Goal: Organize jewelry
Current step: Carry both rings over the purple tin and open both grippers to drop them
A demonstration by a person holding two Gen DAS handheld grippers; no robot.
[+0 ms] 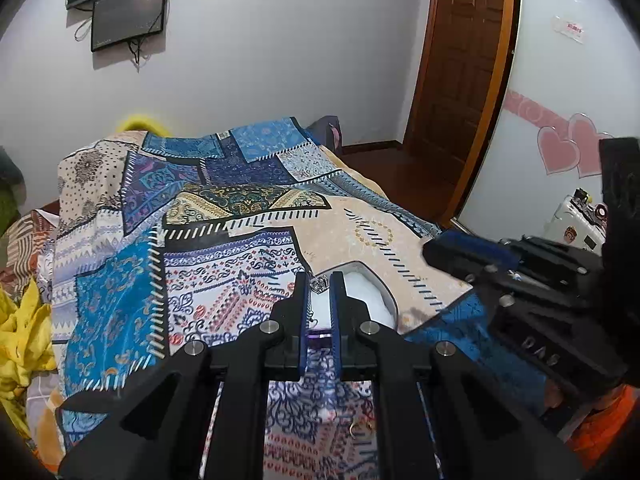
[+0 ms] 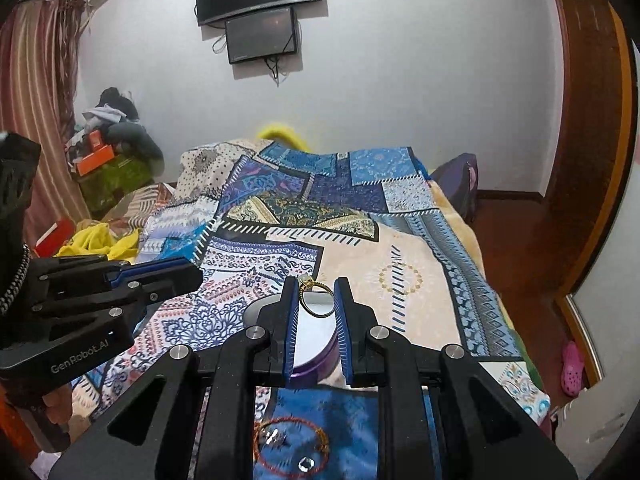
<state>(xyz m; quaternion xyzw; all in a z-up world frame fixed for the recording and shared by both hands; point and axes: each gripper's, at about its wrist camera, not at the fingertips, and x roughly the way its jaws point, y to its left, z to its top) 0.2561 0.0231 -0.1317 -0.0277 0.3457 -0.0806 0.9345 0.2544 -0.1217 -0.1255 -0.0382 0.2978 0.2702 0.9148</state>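
Both grippers are over a bed covered with a patchwork quilt (image 2: 400, 248). Right gripper (image 2: 318, 296): jaws drawn close and pinching a gold ring (image 2: 316, 298) near the tips; the ring stands tilted between the blue pads, its stone end up against the left pad. Left gripper (image 1: 319, 286): jaws nearly together, pinching a small silvery piece (image 1: 320, 283) at the tips; too small to tell whether it is a ring or a stud. Under both sits a round purple-walled box (image 2: 316, 364) with a pale inside, resting on the quilt; in the left view its white lining shows just beyond the fingers. More pieces lie loose on the quilt nearer the person: a red-and-gold bracelet (image 2: 292, 446) with a clear stone (image 2: 306, 464) beside it in the right view, and a small gold hoop (image 1: 362, 428) in the left view. Judged step: carrying, with each gripper bringing one piece towards the box; neither is set down yet. Next move, as I judge it: lower each tip over the open box, clear of the wall, then part the jaws so that the piece falls inside. The two grippers are close together, so going one at a time seems wise. Risk: the ring is held only by its edge and could twist out and vanish into the busy pattern. Bracelet, stone and hoop remain to be collected.
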